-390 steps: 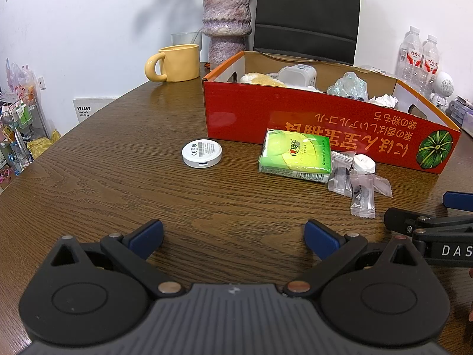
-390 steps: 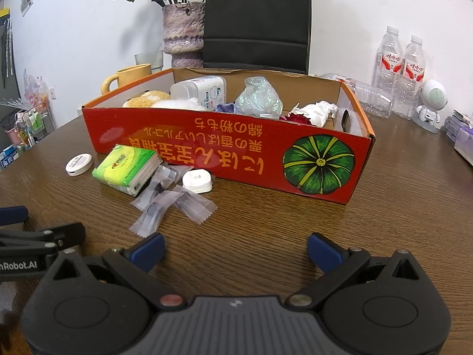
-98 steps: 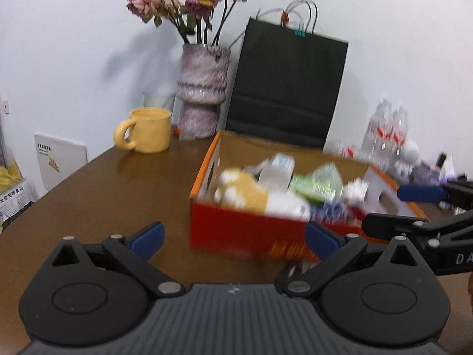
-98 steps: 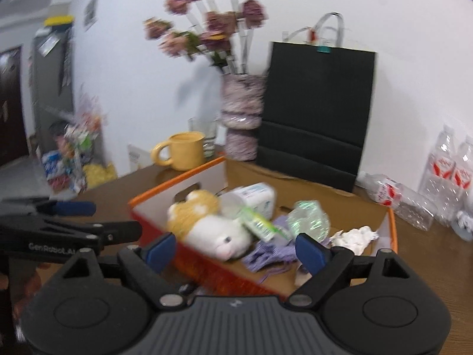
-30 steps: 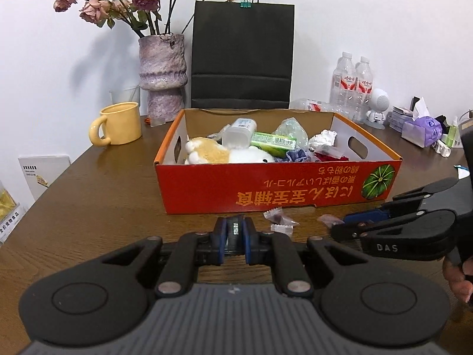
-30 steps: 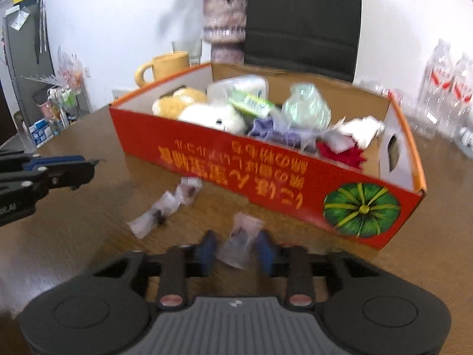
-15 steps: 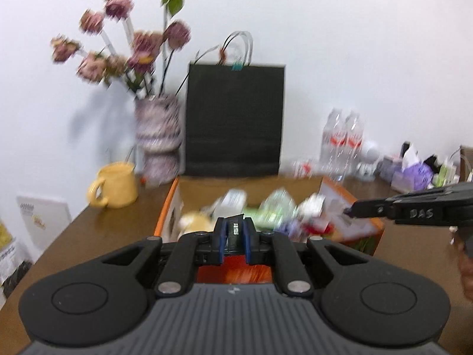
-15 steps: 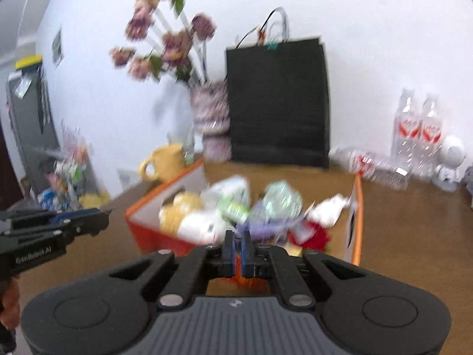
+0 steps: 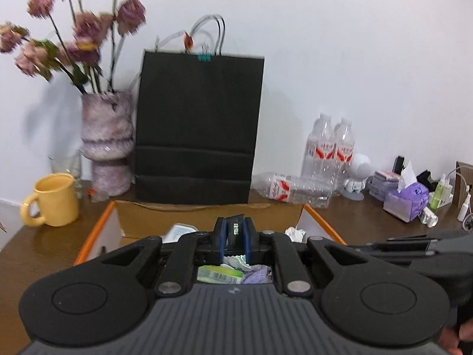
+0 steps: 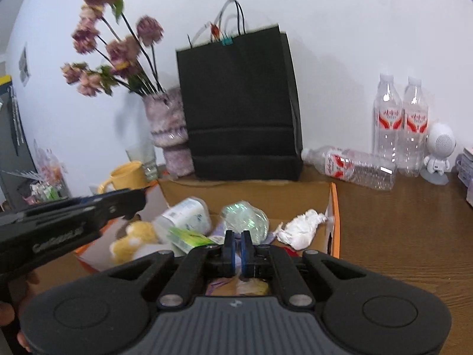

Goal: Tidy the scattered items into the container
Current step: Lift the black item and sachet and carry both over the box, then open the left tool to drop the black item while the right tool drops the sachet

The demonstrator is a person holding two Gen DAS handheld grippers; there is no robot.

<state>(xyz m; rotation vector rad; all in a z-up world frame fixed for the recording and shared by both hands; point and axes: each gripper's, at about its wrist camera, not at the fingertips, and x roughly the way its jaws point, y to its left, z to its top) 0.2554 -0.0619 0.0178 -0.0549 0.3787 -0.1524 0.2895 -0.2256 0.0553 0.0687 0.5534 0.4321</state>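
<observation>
Both my tools have come up off the counter [image 10: 399, 236] since a second ago and now hang above the red-orange box [image 10: 333, 207], which I take as the landmark.

A second ago the left hand-held gripper [image 9: 233, 235] sat low in front of the box; now it is over the near part of the box, clenched on a small dark piece with a white-printed label [image 9: 235, 230], the blue pads pressed against its two sides.

The right hand-held gripper [image 10: 236, 250] was closing on a clear sachet in front of the box a moment back. Now it is raised over the box too, its jaws drawn in to a narrow slit. The slit reads blue and the frame is smeared, so I cannot tell whether the sachet is in there; something pale shows just beneath the jaws, perhaps the wrapper.

Inside the box I see the white tub [image 10: 186, 216], the green tissue pack [image 10: 189, 238], the shiny clear bag [image 10: 244, 219], the crumpled white paper [image 10: 301, 227] and the yellow plush [image 10: 133, 236].

My reading: the lift and carry are done for this pair, and release into the box is what remains. The counter in front of the box is hidden from both cameras, so how many loose sachets remain is unknown.
</observation>
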